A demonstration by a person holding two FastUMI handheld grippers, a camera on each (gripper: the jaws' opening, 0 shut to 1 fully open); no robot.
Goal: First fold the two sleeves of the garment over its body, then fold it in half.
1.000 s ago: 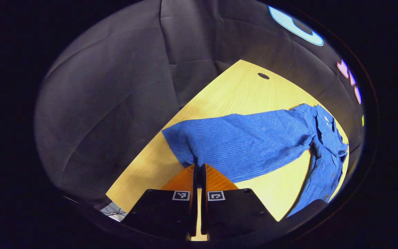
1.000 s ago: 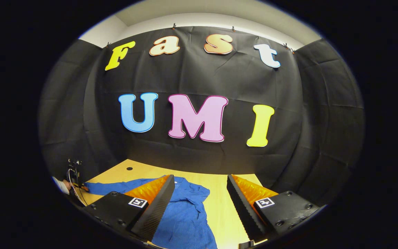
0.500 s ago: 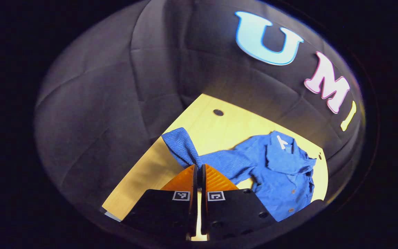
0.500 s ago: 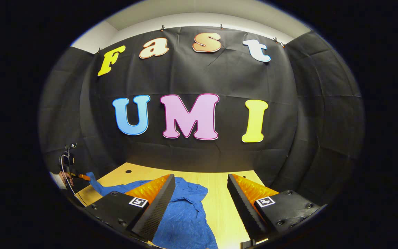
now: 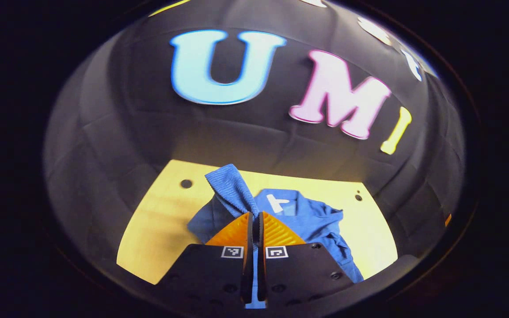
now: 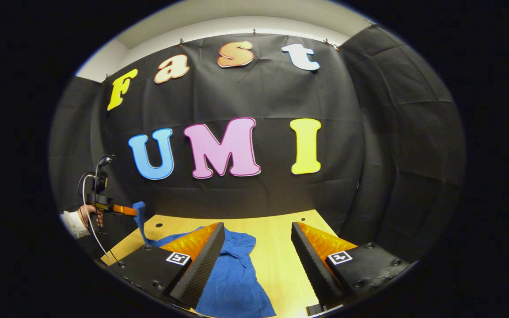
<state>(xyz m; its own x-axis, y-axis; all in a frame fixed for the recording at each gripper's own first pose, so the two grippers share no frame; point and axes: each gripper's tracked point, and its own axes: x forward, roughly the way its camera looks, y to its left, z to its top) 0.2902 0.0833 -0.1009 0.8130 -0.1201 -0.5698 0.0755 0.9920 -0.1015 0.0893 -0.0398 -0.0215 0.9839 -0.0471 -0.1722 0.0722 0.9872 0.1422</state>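
Left gripper [image 5: 254, 215] pinches lifted sleeve [image 5: 230, 185] above shirt [image 5: 307, 216]; right gripper [image 6: 258, 229] gapes over table [image 6: 276, 260].

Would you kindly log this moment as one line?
left gripper: shut on blue shirt sleeve, lifted | right gripper: open | wooden table

The left tongs [image 5: 254, 215] pinch the blue sleeve [image 5: 230, 187] (its cuff stands up) above the shirt [image 5: 307, 216] on the counter [image 5: 157, 221].

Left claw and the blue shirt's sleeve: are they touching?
Touching. In the left gripper view the left claw is shut on the sleeve, whose cuff sticks up beyond the fingertips; the right gripper view shows that sleeve lifted off the table.
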